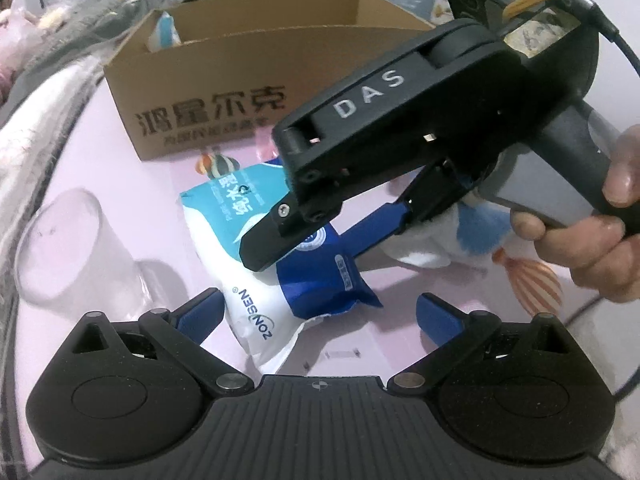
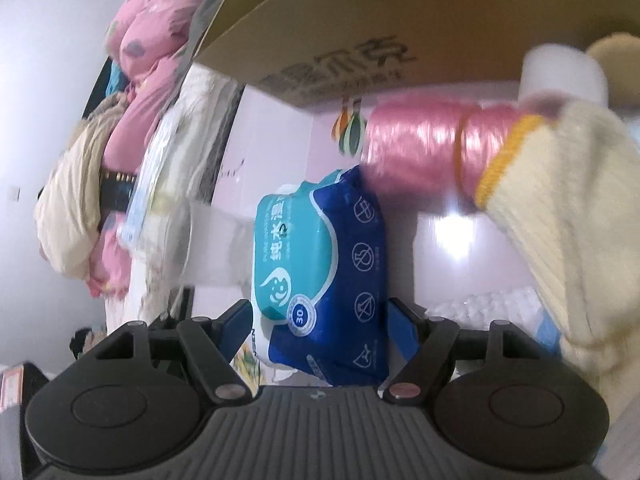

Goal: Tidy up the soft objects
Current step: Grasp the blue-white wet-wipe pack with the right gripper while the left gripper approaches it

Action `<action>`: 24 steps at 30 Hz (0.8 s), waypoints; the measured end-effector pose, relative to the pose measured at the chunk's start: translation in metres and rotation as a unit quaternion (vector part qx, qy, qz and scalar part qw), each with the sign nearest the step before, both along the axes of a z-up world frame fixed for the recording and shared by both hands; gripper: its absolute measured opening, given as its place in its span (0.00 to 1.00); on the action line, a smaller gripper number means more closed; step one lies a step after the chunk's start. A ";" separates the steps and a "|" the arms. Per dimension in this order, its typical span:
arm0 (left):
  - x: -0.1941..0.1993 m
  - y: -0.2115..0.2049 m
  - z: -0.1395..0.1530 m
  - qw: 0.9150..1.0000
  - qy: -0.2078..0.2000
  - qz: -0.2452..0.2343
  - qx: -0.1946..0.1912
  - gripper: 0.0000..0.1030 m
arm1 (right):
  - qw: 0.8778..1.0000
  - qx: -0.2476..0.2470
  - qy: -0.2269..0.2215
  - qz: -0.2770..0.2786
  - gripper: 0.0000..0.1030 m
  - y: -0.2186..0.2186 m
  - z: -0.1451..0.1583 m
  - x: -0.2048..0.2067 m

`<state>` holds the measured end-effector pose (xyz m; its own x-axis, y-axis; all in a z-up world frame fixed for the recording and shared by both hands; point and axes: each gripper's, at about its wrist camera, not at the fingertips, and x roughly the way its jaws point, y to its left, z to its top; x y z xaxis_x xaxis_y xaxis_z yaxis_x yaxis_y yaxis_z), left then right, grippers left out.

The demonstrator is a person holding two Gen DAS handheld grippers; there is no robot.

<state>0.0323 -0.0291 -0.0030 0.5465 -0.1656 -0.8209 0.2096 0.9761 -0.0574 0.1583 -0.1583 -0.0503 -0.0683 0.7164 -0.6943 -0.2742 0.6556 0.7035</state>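
**Wipes pack gripped, box ahead**

The cardboard box [image 1: 208, 92] sits beyond the right gripper [image 2: 320, 328], which pinches the wipes pack [image 2: 320, 264] between its fingers. Lift cleanly, squeezing gently. The left gripper [image 1: 320, 312] hangs wide open, empty, just short of the pack.

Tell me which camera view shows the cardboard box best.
The left wrist view shows it best: the cardboard box appears nearly whole, with its open top, printed front and an item inside. The right wrist view shows only part of its printed side and a top edge, tilted, close and blurred.
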 end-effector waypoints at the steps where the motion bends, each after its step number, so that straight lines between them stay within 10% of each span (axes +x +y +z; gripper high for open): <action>1: -0.004 0.000 0.000 1.000 0.000 -0.003 -0.003 0.99 | 1.000 -0.001 -0.001 0.003 0.59 -0.001 0.001 -0.004; 24: 0.040 0.026 -0.020 0.997 0.018 0.068 -0.038 0.93 | 0.999 -0.011 -0.029 -0.023 0.59 0.002 0.004 -0.001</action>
